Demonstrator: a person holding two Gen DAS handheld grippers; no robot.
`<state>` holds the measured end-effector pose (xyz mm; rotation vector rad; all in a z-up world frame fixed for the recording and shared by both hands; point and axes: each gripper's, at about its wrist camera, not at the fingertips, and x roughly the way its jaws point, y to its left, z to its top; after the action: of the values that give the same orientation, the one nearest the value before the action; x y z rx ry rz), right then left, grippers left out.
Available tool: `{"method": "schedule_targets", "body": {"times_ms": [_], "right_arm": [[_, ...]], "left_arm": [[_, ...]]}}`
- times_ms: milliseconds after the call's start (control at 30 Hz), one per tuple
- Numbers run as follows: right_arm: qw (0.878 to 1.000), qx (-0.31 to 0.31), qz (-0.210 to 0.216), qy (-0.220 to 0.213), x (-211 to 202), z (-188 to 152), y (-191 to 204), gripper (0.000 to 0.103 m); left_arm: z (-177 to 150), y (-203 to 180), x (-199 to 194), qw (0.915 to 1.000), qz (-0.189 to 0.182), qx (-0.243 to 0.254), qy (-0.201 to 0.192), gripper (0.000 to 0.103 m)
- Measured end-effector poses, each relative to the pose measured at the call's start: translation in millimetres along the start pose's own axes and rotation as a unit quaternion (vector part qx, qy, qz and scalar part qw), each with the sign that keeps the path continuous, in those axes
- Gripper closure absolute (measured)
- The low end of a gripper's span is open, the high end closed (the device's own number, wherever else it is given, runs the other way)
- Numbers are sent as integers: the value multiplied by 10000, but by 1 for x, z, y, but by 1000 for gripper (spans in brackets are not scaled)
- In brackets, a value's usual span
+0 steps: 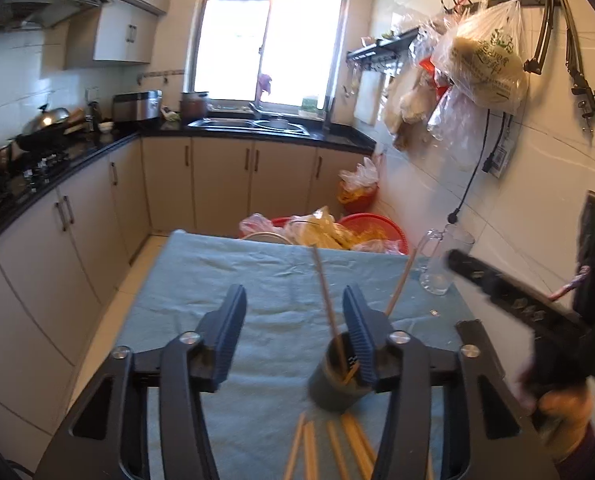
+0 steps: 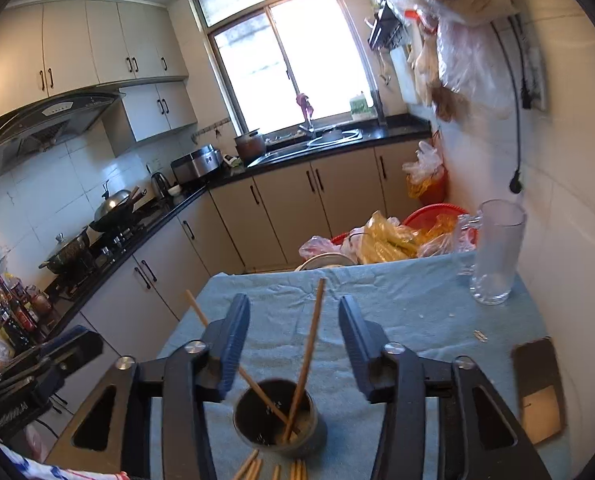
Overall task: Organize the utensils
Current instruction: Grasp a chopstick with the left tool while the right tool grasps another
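A dark round cup (image 1: 335, 382) stands on the blue tablecloth (image 1: 217, 272) with two wooden chopsticks (image 1: 328, 304) upright in it. Several more chopsticks (image 1: 329, 450) lie loose in front of the cup. My left gripper (image 1: 293, 334) is open and empty, with its right finger just beside the cup. The right gripper shows at the right edge of the left wrist view (image 1: 509, 296). In the right wrist view the cup (image 2: 279, 418) sits between the open fingers of my right gripper (image 2: 293, 340), with two chopsticks (image 2: 309, 356) in it and loose ones (image 2: 271, 470) in front.
A clear glass mug (image 2: 495, 250) stands at the table's far right by the tiled wall. A dark flat phone-like object (image 2: 539, 384) lies at the right edge. Red basins with plastic bags (image 2: 393, 240) sit beyond the table. Cabinets and a stove counter (image 2: 109, 240) run along the left.
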<state>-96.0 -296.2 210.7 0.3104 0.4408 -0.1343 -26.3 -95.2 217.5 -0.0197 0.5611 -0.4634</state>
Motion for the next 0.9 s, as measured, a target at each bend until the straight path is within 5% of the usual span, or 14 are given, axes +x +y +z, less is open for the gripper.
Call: {"method": "schedule_targets", "body": {"times_ms": [167,333,467,667,833,900], "right_arm": [[9993,-98,-145,341,-30,-41,-16,39],[9920,-130,-437,1179,-30,-112,-48,40],[9796,-66,-543,1934,-18,-163,-67,52],[9703,-242,-647,2319,-7,-197,-68,58],[9665,-378,-811,2406,4,-204,-63,69],[9659,-460,-912,2379,6,-204,-60,73]], "left_arm": [[-37,24,-13,9996,131,-68,250,48],[-99,41,10,9939,129,-126,1084,48],[-141,35,34,9834,-199,-33,1801,51],[-182,10,47,9693,-421,600,2347,54],[-197,3,61,9585,-241,926,2687,85],[-198,4,62,9593,-159,926,2662,86]]}}
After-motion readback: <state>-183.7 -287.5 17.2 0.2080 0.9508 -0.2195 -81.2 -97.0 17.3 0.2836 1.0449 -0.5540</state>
